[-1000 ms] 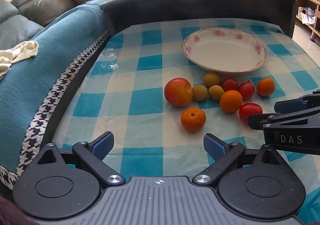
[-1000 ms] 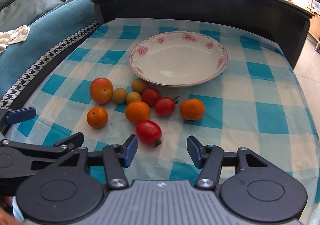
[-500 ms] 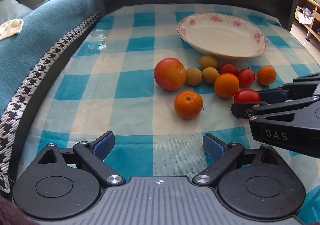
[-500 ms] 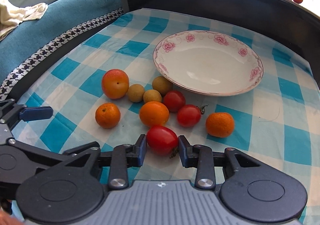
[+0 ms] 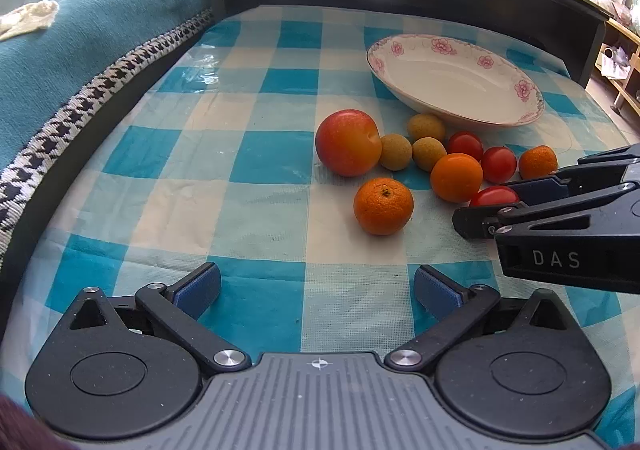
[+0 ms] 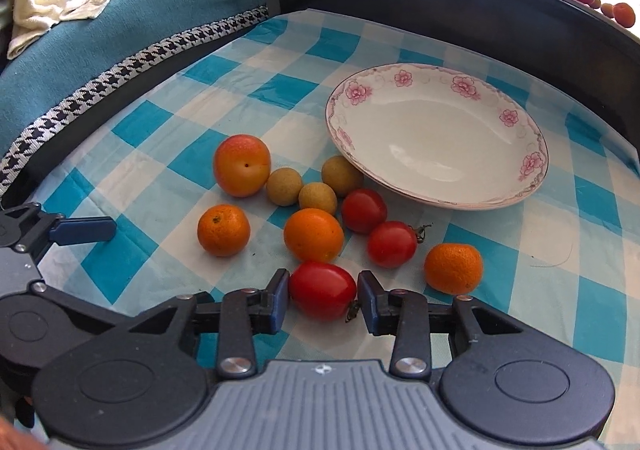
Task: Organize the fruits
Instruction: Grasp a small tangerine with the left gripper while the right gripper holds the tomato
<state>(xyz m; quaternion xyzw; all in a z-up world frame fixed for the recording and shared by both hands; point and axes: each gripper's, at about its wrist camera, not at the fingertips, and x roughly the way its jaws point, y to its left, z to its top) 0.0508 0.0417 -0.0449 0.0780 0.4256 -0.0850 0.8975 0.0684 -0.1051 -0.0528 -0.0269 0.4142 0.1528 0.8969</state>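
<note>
While left gripper [image 5: 316, 288] hangs spread over tablecloth [image 5: 264, 153], right gripper [image 6: 323, 300] pinches red tomato [image 6: 322, 290] near plate [image 6: 436, 137].

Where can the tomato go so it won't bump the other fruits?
The plate is bare inside, so that is the roomiest spot. The tablecloth is also free between the sofa edge and the big peach, and to the right of the lone orange. It is crowded just below the plate's rim, where fruits cluster around the tomato in the right claw.

Checked tablecloth [image 6: 500, 274], floral plate [image 6: 436, 137], scattered fruits [image 6: 314, 236]
</note>
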